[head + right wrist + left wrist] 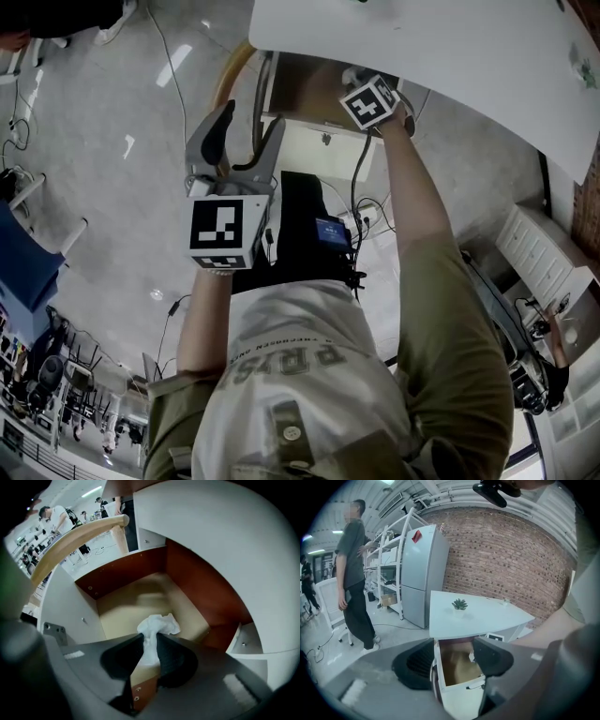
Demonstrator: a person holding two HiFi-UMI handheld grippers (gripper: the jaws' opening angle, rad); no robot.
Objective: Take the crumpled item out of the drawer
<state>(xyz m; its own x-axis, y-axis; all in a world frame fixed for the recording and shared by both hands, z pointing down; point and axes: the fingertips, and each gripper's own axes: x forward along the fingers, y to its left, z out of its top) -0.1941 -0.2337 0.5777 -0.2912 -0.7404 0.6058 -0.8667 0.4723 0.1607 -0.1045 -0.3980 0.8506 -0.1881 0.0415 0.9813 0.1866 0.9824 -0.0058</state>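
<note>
The crumpled item is a wad of white paper (157,626) inside the open drawer (197,590), which has red-brown walls and a pale floor. My right gripper (150,651) reaches into the drawer and is shut on the wad's lower part, while its top bulges out above the pads. In the head view only that gripper's marker cube (372,101) shows, at the drawer (305,89) mouth under the white table (450,56). My left gripper (251,122) hangs open and empty in front of the drawer (461,695), apart from it.
A curved wooden rail (75,536) stands left of the drawer. A small potted plant (460,604) sits on the white table (487,618). A grey fridge (422,573), shelving and a standing person (354,573) are at the far left. Cables lie on the floor (366,225).
</note>
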